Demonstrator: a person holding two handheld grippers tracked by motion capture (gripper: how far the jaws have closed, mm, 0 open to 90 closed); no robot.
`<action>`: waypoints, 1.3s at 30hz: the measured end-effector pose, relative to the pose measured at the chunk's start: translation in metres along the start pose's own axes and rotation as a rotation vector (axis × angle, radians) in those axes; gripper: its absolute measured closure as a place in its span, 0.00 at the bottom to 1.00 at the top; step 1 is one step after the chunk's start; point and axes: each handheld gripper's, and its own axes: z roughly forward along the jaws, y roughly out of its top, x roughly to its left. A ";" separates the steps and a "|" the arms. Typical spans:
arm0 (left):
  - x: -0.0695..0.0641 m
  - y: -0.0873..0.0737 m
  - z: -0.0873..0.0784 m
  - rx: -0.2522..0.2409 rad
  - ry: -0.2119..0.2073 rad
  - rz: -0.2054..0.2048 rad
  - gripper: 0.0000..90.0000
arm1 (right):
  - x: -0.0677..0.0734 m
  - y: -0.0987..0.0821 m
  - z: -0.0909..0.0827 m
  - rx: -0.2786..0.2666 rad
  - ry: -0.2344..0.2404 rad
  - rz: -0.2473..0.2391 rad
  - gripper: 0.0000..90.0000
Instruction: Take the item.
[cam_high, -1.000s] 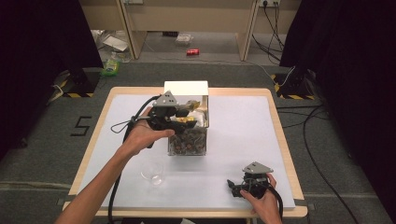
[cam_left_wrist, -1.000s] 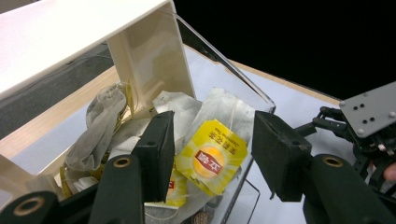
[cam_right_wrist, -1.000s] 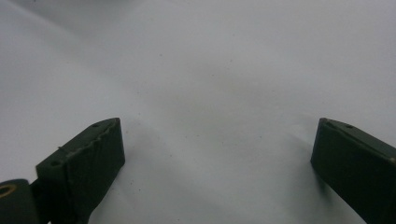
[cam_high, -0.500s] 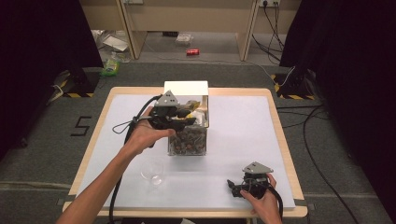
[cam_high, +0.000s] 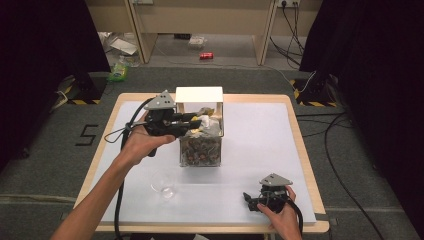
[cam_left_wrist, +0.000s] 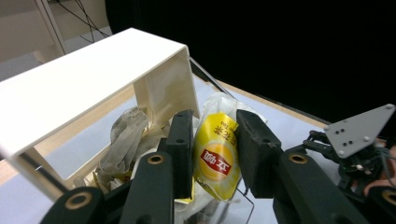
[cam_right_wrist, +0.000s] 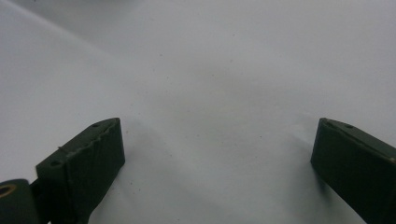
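A clear box (cam_high: 201, 150) with its white lid (cam_high: 199, 94) tipped up stands mid-table, full of tea packets. In the high view my left gripper (cam_high: 196, 120) hovers over the box's open top from the left. Its jaws are shut on a yellow tea packet (cam_left_wrist: 216, 158), seen in the left gripper view (cam_left_wrist: 215, 128) just above the other packets. My right gripper (cam_high: 249, 199) rests on the white table near the front right edge, jaws wide open with only bare surface between them in the right gripper view (cam_right_wrist: 219, 140).
A small clear glass cup (cam_high: 163, 184) stands on the white table top (cam_high: 260, 145) in front of the box, to its left. A black cable (cam_high: 120, 137) trails from the left gripper across the table's left side. The right gripper's grey plate (cam_left_wrist: 359, 130) shows beyond the box.
My left gripper has shifted a little to the left over the box with the yellow packet in its jaws. The right gripper has stayed put.
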 end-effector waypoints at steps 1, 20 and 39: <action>0.000 0.000 -0.003 -0.003 0.000 0.001 0.75 | 0.000 0.000 0.000 0.000 0.000 0.000 0.04; -0.011 -0.040 -0.071 -0.048 0.001 0.025 0.74 | 0.000 0.000 0.000 -0.001 -0.001 0.000 0.04; -0.017 -0.115 -0.089 -0.044 0.019 -0.031 0.74 | 0.000 0.000 0.000 -0.002 -0.001 -0.001 0.04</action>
